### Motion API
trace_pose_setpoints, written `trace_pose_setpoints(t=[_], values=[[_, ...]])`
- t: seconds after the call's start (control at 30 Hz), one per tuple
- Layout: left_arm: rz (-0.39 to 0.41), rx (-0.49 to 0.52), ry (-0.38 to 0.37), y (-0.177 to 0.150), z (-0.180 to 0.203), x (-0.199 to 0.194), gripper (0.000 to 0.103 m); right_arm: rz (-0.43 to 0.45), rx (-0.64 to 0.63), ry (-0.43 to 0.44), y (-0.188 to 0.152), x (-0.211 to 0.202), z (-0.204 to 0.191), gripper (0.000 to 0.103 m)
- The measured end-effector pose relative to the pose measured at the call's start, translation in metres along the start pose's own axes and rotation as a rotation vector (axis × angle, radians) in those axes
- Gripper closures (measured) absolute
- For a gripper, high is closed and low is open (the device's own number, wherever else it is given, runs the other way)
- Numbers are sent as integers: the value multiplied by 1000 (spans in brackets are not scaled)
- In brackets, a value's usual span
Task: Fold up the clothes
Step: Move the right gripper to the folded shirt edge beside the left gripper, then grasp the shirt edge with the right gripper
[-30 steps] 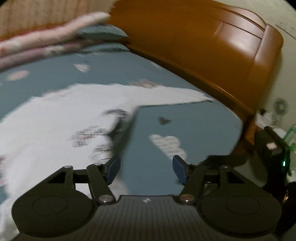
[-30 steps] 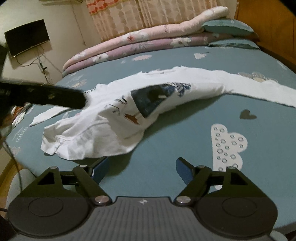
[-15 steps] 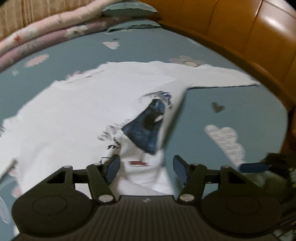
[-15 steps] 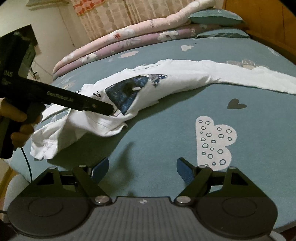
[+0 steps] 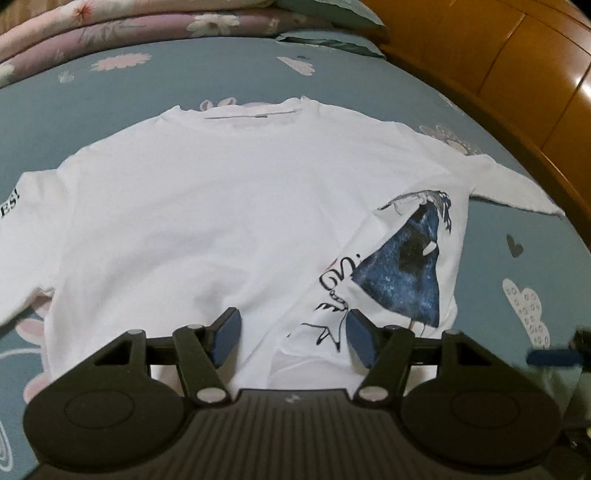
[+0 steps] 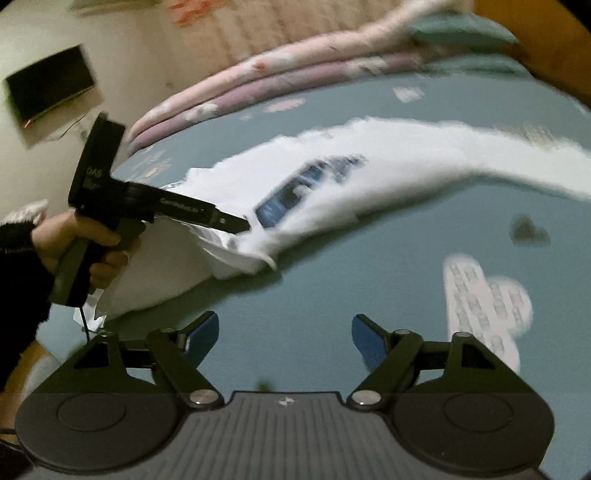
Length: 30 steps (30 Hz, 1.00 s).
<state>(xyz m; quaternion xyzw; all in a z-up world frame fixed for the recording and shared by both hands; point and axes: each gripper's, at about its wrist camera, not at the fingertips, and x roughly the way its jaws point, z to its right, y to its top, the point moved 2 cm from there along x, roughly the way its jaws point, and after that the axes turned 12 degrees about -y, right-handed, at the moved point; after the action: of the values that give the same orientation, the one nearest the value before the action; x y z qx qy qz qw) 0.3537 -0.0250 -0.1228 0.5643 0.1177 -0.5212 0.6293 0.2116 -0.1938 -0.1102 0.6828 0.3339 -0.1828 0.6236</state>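
A white long-sleeved shirt (image 5: 221, 221) lies on the blue bed, collar at the far side, with its right side folded over so a dark blue print (image 5: 402, 273) shows. My left gripper (image 5: 291, 332) is open, low over the shirt's near hem. It also shows in the right wrist view (image 6: 236, 223), with its tips at the shirt's (image 6: 369, 166) edge. My right gripper (image 6: 284, 339) is open and empty over bare sheet, to the right of the shirt.
The blue patterned bed sheet (image 5: 517, 258) surrounds the shirt. Folded pink quilts (image 5: 110, 33) and a pillow lie at the far end. A wooden headboard (image 5: 517, 74) runs along the right. A dark screen (image 6: 48, 85) hangs on the wall.
My left gripper has swung left and now faces the shirt squarely, over its near hem. The shirt lies flatter. My right gripper has moved, and its view is blurred.
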Motion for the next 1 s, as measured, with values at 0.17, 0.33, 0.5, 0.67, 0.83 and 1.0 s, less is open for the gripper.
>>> trace_pose_setpoints(t=[0.17, 0.33, 0.5, 0.67, 0.83, 1.0], values=[[16, 14, -10, -7, 2, -11, 38, 69, -302, -4, 19, 29, -43, 38], [54, 6, -22, -10, 2, -26, 39, 129, -630, -31, 18, 54, -83, 52], [120, 9, -30, -16, 9, -52, 37, 131, -847, -31, 4, 52, -101, 65], [139, 21, -13, -24, 17, -60, 36, 141, -954, -87, -2, 62, -114, 82], [162, 19, -11, -36, 25, -77, 33, 149, -1030, -166, -10, 54, -123, 95], [205, 46, -32, -53, 43, -105, 28, 198, -1013, -221, -6, 12, -116, 96]])
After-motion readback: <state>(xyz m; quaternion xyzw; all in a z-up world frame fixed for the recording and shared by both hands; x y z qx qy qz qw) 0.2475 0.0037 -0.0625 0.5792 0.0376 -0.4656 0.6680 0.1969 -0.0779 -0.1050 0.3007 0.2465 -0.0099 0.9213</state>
